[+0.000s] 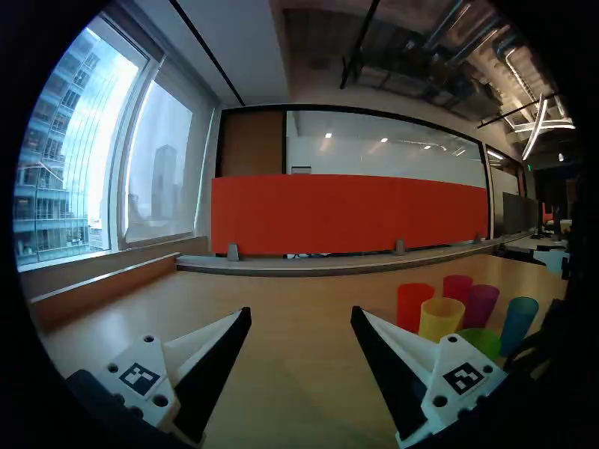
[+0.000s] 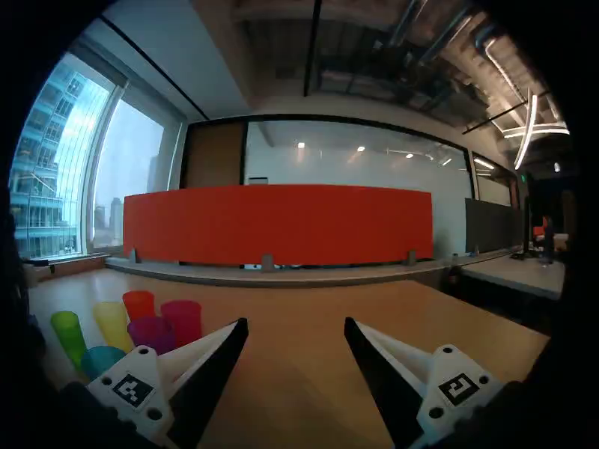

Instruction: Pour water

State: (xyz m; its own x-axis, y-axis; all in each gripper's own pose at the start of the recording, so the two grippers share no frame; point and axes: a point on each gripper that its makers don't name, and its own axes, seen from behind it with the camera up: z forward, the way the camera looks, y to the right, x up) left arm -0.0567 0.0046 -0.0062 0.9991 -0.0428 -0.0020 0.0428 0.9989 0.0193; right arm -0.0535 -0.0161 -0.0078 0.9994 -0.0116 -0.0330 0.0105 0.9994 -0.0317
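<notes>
Left gripper view, left tool [image 1: 300, 310] wide, coloured cups [image 1: 440, 318] on wooden table [image 1: 299, 280], right tool [image 2: 295, 321] wide

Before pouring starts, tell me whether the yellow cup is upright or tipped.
Upright: the yellow cup stands on the wooden table with its open mouth facing up. Whether it holds anything cannot be told.

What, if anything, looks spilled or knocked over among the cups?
Nothing stands out. The coloured cups stand upright in a cluster on the wooden table, with no visible spill. The left gripper and right gripper are open and empty.
</notes>
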